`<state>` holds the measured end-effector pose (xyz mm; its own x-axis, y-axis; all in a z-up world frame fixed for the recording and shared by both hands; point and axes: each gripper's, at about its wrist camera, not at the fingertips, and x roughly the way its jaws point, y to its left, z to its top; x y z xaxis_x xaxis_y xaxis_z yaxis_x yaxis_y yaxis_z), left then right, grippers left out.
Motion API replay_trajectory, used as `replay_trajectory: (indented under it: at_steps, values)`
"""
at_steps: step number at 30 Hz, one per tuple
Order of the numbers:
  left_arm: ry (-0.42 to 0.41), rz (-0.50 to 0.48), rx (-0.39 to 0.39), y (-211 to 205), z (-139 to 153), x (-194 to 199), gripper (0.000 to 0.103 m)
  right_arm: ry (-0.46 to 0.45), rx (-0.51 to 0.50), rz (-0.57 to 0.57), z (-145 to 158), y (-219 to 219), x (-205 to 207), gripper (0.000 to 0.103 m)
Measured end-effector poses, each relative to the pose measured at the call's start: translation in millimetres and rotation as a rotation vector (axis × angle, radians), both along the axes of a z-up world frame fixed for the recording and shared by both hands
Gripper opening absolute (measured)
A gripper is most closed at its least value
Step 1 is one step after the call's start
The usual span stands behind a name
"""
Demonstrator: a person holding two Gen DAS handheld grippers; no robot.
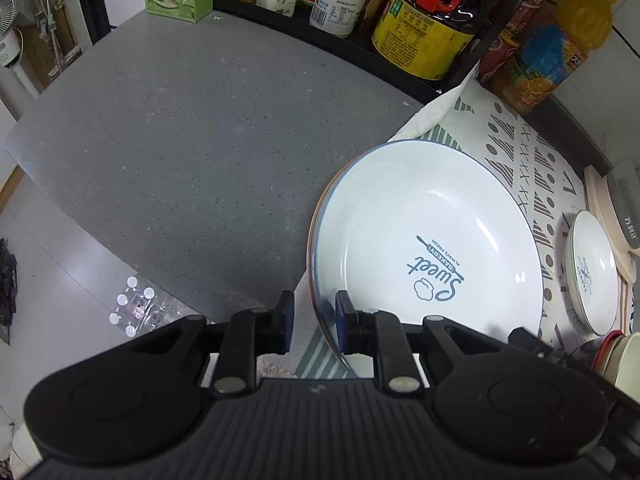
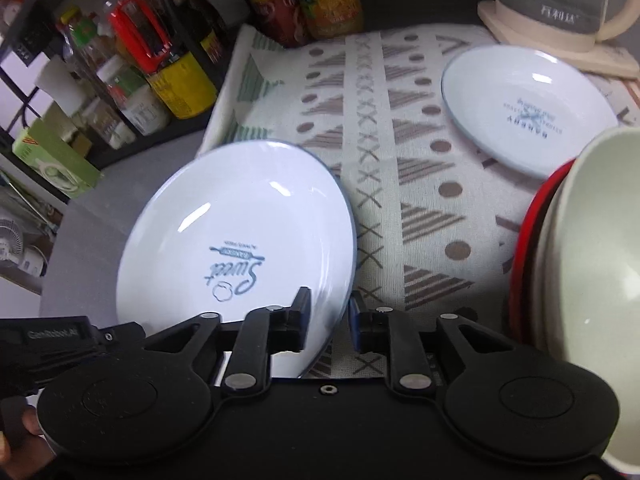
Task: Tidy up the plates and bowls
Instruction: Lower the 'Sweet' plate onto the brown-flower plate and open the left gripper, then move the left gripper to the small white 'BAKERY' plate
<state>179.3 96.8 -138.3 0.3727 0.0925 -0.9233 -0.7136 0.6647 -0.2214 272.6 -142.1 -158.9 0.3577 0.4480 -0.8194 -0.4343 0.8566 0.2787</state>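
Now, from the left wrist view, the left gripper (image 1: 314, 322) has its jaws apart, one on each side of the near rim of the big plate (image 1: 424, 240). They are not pinching it yet, as far as I can see. The big plate sits on another dish with a brown edge, half on the patterned cloth (image 1: 520, 148) and half on the grey counter (image 1: 160, 140). A small plate (image 1: 592, 272) lies off to the right, on the cloth. I think the jaws should close gently and low on the rim, so the big plate does not slip.

From the right wrist view, the right gripper (image 2: 330, 322) is open too, with the same big plate's rim between its jaws. Stacked bowls (image 2: 592, 248) stand close on the right, one red-edged. I would lift slowly and keep both sides level, and stay clear of the bowls.
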Motion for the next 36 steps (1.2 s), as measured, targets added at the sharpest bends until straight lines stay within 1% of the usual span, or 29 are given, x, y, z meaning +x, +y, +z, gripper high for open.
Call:
replay_trajectory:
  at_steps: [3,5,6,7,8,9,10,11,14,15,16,17,18,20,22,26,28,31,36]
  values:
    - [-0.018,-0.009,0.013,-4,7,-4,0.019,-0.037,0.023,0.009,12,-2,-9,0.037]
    - [-0.025,-0.007,0.027,-6,12,-9,0.030,-0.069,0.029,0.008,21,-5,-16,0.048]
    - [-0.037,-0.008,0.028,-7,14,-12,0.032,-0.084,0.030,0.007,25,-6,-19,0.050]
    - [-0.050,-0.010,0.028,-9,17,-16,0.037,-0.094,0.039,0.011,28,-8,-22,0.050]
    - [-0.060,-0.013,0.028,-11,20,-19,0.045,-0.104,0.048,0.014,32,-10,-24,0.052]
    - [-0.064,-0.018,0.030,-13,22,-21,0.050,-0.114,0.054,0.013,35,-12,-28,0.054]
    - [-0.066,-0.022,0.034,-15,25,-24,0.060,-0.127,0.058,0.012,38,-15,-30,0.060]
    - [-0.066,-0.025,0.043,-18,28,-27,0.068,-0.140,0.061,0.009,41,-17,-33,0.068]
    - [-0.068,-0.028,0.099,-27,38,-35,0.076,-0.176,0.070,-0.008,49,-25,-40,0.080]
    - [-0.081,-0.035,0.105,-30,41,-39,0.077,-0.187,0.072,-0.017,53,-27,-43,0.082]
    - [-0.095,-0.043,0.103,-32,43,-42,0.078,-0.196,0.077,-0.026,56,-31,-45,0.088]
    - [-0.104,-0.053,0.099,-34,45,-44,0.080,-0.204,0.087,-0.032,58,-34,-48,0.091]
    - [-0.107,-0.064,0.098,-36,46,-46,0.081,-0.211,0.098,-0.036,61,-37,-51,0.092]
    - [-0.114,-0.079,0.104,-41,50,-48,0.086,-0.231,0.108,-0.044,67,-43,-57,0.100]
    - [-0.133,-0.090,0.107,-45,53,-51,0.090,-0.255,0.117,-0.052,73,-49,-63,0.103]
    - [-0.160,-0.105,0.100,-52,60,-56,0.103,-0.281,0.133,-0.068,81,-60,-70,0.103]
    - [-0.173,-0.115,0.090,-55,62,-57,0.103,-0.284,0.132,-0.086,82,-67,-72,0.103]
    - [-0.186,-0.147,0.108,-62,66,-58,0.103,-0.277,0.132,-0.123,82,-78,-73,0.103]
    - [-0.225,-0.157,0.104,-66,71,-57,0.103,-0.290,0.104,-0.174,82,-90,-78,0.103]
